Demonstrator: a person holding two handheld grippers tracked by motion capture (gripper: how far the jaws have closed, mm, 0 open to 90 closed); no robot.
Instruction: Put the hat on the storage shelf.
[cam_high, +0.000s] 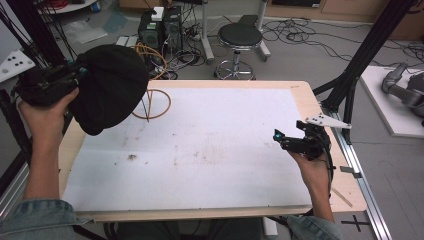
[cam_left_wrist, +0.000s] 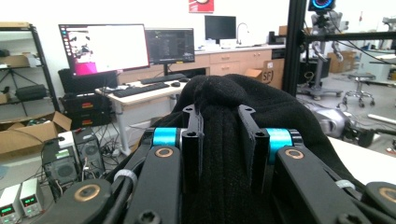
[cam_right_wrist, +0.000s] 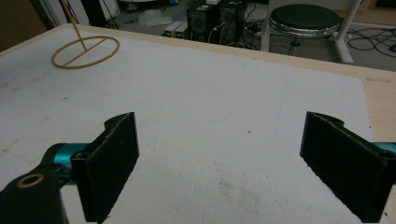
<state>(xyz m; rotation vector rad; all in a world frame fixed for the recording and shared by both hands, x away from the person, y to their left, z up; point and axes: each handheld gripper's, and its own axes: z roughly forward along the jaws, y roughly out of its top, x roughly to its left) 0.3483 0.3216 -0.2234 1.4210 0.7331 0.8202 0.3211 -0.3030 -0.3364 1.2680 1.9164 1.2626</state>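
Left gripper view: the two black jaws of the left gripper (cam_left_wrist: 219, 140) were pressed onto a fold of a black knitted hat (cam_left_wrist: 224, 186), the ribbed cloth being pinched between them and bulging up past their tips. Beyond the hat, a desk with two lit monitors (cam_left_wrist: 105, 49) and a keyboard could be seen, with cardboard boxes (cam_left_wrist: 28, 135) on the floor at the left.

From the high view, the left gripper (cam_high: 80, 75) was seen held up in the person's left hand (cam_high: 42, 117) at the table's left edge, above the surface, and the hat (cam_high: 110, 90) was seen hanging from it as a dark rounded mass over the far left corner of the white table top (cam_high: 200, 150). Partly hidden behind the hat, a thin wooden ring stand (cam_high: 155, 105) lay on the table with a slim upright rod rising from it.

In the right gripper view, the jaws of the right gripper (cam_right_wrist: 219, 163) were spread wide apart with nothing between them, only bare white surface being seen in the gap; the ring stand (cam_right_wrist: 85, 52) was well apart at the far left. From the high view, the right gripper (cam_high: 287, 140) was held in the right hand (cam_high: 312, 167) near the table's right edge, low over the top. A black round stool (cam_high: 240, 37) stood on the floor beyond the far edge, beside computer towers (cam_high: 160, 27) and loose cables.
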